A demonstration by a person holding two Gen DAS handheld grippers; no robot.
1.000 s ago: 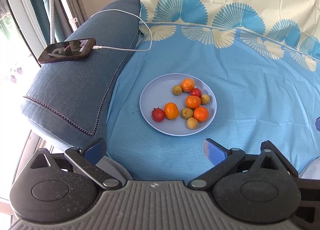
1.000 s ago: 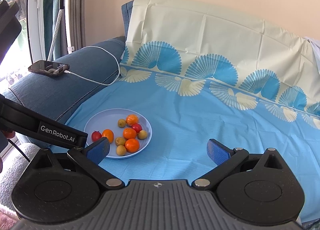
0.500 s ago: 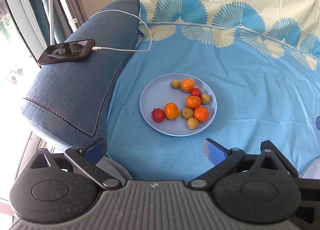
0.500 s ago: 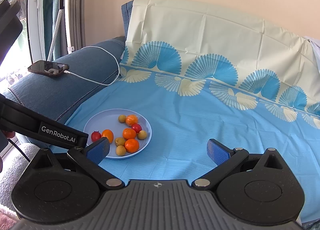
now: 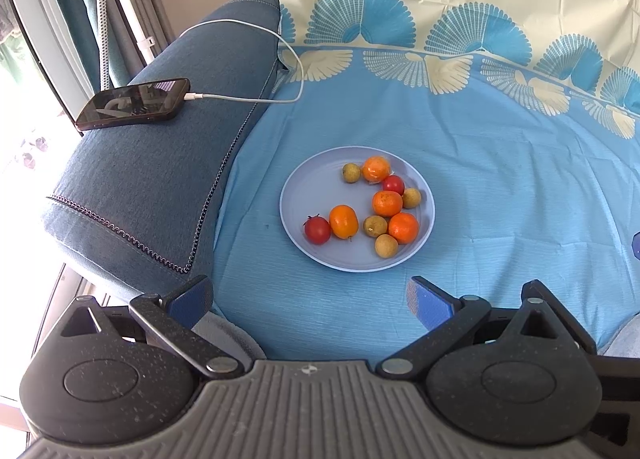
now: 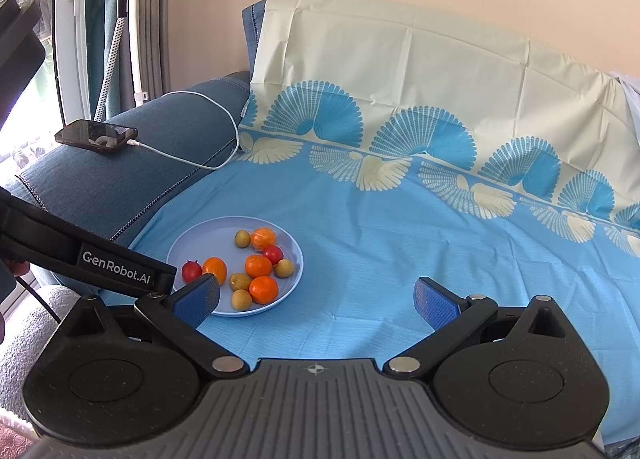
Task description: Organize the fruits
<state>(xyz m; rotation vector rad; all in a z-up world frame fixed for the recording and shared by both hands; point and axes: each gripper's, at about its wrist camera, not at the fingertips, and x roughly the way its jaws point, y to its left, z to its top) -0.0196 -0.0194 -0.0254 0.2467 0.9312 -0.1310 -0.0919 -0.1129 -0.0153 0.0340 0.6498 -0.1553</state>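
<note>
A pale blue plate [image 5: 312, 179] [image 6: 200, 235] lies on a blue patterned cloth over a sofa seat. On it are several orange mandarins [image 5: 387, 203] [image 6: 258, 265], two red cherry tomatoes [image 5: 317, 230] [image 6: 191, 271] and several small yellow-brown round fruits [image 5: 386, 245] [image 6: 241, 299]. My left gripper [image 5: 310, 297] hangs open just short of the plate's near rim, with nothing between its fingers. My right gripper [image 6: 316, 297] is open and empty too, to the right of the plate, its left finger [image 6: 198, 297] over the plate's near edge in the view.
A dark phone [image 5: 134, 103] [image 6: 96, 136] lies on the blue sofa armrest [image 5: 136, 187], with a white cable [image 5: 256, 100] trailing onto the cloth. The left tool's arm [image 6: 88, 259] crosses the right wrist view's left side. Open cloth [image 6: 420, 251] lies right of the plate.
The small yellow-brown fruit at the plate's far side has rolled a little farther back, beside the far mandarin. Both grippers have barely shifted and stay open.
</note>
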